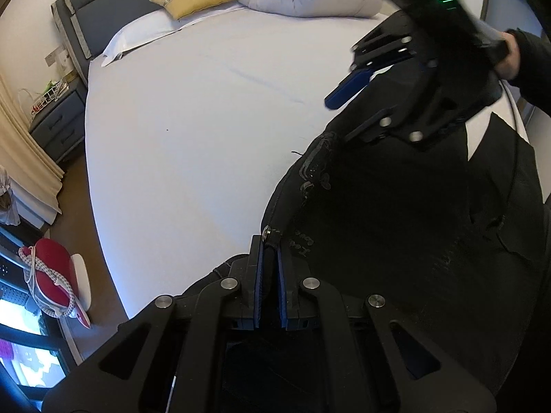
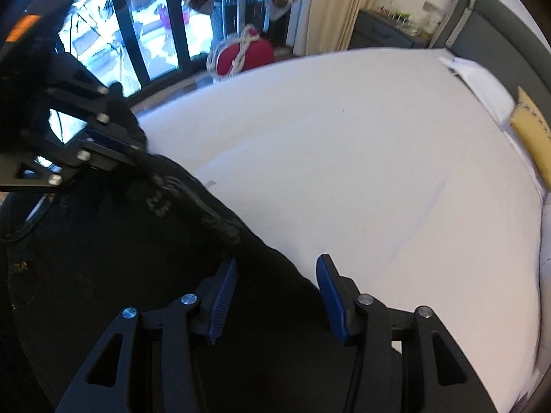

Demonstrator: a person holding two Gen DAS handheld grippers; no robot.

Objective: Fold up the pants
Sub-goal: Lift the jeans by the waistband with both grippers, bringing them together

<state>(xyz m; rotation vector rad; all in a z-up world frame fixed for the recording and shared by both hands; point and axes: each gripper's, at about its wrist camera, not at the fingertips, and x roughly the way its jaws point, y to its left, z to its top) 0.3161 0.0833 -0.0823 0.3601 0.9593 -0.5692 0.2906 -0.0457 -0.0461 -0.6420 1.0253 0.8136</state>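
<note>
Left tool (image 1: pixel 269 246) clamped on black pants (image 1: pixel 413 223); right tool (image 2: pixel 277 265) apparently open above them.

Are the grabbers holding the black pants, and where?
The left gripper is shut on the black pants, pinching their edge beside the metal button. The right gripper is open and holds nothing.

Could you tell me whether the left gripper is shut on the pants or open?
Shut on them: the left gripper has its blue pads pressed together on the black pants beside the metal button.
</note>
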